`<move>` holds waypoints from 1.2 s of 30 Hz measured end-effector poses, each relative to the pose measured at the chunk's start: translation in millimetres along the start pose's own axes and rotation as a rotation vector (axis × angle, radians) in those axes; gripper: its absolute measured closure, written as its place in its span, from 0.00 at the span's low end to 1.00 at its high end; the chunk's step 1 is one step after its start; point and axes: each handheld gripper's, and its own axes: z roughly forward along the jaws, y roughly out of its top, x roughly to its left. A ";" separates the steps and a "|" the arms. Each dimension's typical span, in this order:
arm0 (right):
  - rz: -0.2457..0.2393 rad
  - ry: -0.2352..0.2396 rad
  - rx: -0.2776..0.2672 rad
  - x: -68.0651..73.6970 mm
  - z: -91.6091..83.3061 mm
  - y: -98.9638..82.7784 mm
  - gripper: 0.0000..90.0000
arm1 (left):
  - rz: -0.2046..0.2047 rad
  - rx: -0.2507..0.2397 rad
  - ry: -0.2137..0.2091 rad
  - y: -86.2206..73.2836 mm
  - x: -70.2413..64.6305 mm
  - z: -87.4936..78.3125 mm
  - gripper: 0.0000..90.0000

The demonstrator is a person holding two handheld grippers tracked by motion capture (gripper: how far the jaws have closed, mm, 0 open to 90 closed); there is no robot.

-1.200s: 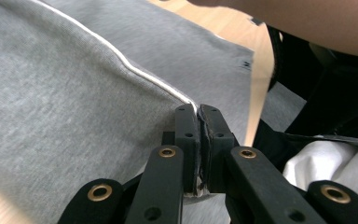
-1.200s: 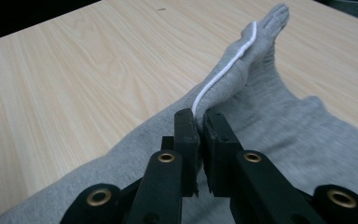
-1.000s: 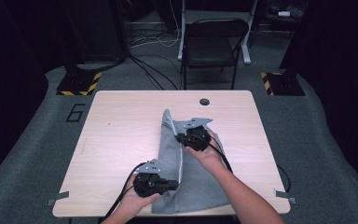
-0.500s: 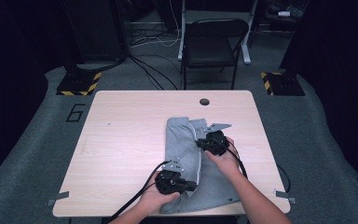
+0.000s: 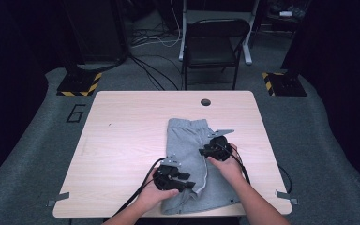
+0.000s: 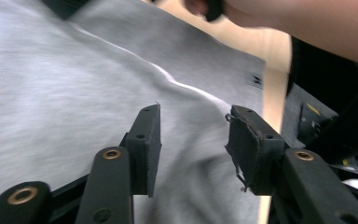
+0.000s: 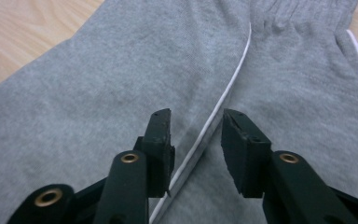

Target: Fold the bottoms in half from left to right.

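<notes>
Honestly just soft, floppy grey shorts [image 5: 190, 161]; both claws, left [image 6: 193, 140] and right [image 7: 196, 135], freshly popped open, holding nothing; best pinched at the white-piped edge [image 7: 223, 100] between the right's jaws.

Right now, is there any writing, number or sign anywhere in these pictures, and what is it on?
"6": a large dark numeral on the grey floor mat, just past the table's far left corner.
Yellow and black hazard stripes, no words: on the two black floor bases.
A small dark tag at the hem of the grey shorts: too blurred to read.
</notes>
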 end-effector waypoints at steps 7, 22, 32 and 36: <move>-0.031 -0.004 0.003 11.1 -20.1 -14.0 0.64 | -0.002 -0.008 0.067 -1.5 17.2 -16.1 0.54; -0.024 0.013 0.003 36.3 -55.6 -56.3 0.57 | -0.100 -0.032 0.199 -8.1 68.7 -24.1 0.52; -0.071 -0.014 0.025 55.9 -55.0 -68.7 0.56 | -0.147 -0.019 0.273 -5.3 92.0 -17.7 0.51; -0.076 -0.024 0.028 62.9 -55.3 -74.0 0.55 | -0.144 0.011 0.293 -5.2 95.9 -10.0 0.50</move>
